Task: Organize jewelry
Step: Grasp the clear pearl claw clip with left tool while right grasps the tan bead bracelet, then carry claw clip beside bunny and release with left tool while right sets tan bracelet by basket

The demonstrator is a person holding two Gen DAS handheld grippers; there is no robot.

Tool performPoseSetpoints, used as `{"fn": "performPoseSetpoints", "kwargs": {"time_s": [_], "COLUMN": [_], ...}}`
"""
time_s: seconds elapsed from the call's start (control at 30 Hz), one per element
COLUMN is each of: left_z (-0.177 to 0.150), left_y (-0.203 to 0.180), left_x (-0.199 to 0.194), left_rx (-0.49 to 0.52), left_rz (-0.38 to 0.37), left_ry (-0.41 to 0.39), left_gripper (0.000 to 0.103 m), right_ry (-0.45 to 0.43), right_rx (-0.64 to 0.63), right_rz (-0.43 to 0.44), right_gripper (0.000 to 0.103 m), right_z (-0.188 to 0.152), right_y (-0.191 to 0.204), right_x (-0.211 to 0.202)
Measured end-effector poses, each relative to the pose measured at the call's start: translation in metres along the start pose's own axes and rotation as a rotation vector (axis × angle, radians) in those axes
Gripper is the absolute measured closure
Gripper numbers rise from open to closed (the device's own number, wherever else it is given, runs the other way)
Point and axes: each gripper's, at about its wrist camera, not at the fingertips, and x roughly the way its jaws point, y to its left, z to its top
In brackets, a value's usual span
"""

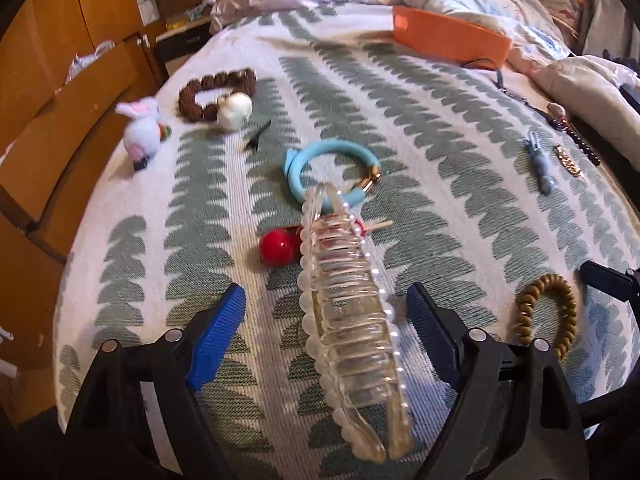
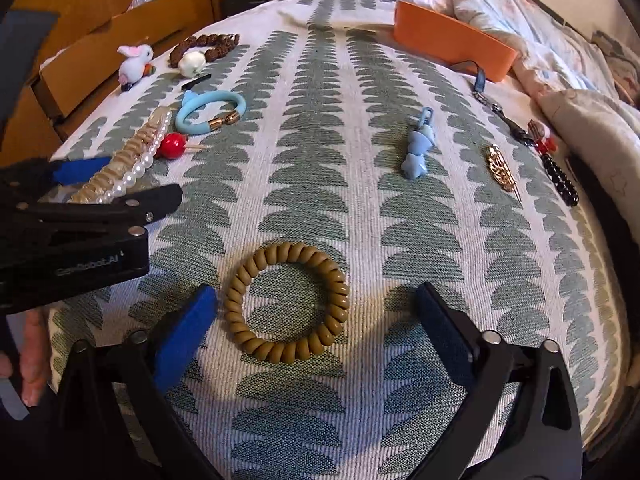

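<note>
A long clear hair claw edged with pearls (image 1: pixel 352 312) lies on the patterned bedspread between the fingers of my left gripper (image 1: pixel 326 304), which is open around it; it also shows in the right wrist view (image 2: pixel 132 160). My right gripper (image 2: pixel 316 300) is open around an olive spiral hair tie (image 2: pixel 286 306), also seen in the left wrist view (image 1: pixel 548 312). A red ball pick (image 1: pixel 278 246) and a light blue bangle (image 1: pixel 328 168) lie just beyond the claw.
An orange box (image 2: pixel 452 44) sits at the far side. A brown bead bracelet (image 1: pixel 218 92), white bead (image 1: pixel 235 110) and plush rabbit (image 1: pixel 142 130) lie far left. A blue clip (image 2: pixel 420 148), gold brooch (image 2: pixel 498 168) and black bead strand (image 2: pixel 560 180) lie right. Wooden drawers (image 1: pixel 48 128) stand left.
</note>
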Motion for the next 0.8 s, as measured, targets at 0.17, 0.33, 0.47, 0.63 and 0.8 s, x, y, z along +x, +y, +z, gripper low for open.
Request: {"fn": "performPoseSetpoints", "kwargs": {"time_s": [0.17,0.33,0.47,0.63,0.8], "left_z": [0.0,-0.001,-0.001,0.001,0.008], "left_y": [0.003,0.003,0.003,0.01,0.021], "left_x": [-0.001,-0.006,-0.012,-0.023,-0.04], "left_rx": [-0.002,0.004,0.007,-0.007,-0.032], "left_rz": [-0.004,-0.049,-0.075,-0.113,-0.131], "left_ry": [-0.016,-0.019,-0.029,-0.05,-0.098], "left_gripper": [0.041,0.064,0.067,0.067,0.067], "right_ry": [-0.013,-0.024,-0.036,-0.068,-0.122], "right_rx": [0.068,0.075,0.129,0.155,0.177], "right_rz": [0.01,0.014,0.059,0.1,0.127], "right_gripper": [0.034,0.049,0.059,0.06,0.06], "right_z": [0.001,-0.002,-0.001,-0.001,0.0], "right_y": [-0.015,-0.019,-0.032,-0.037,-0.041], "right_x": [-0.005,-0.011,-0.017,-0.027,-0.043]}}
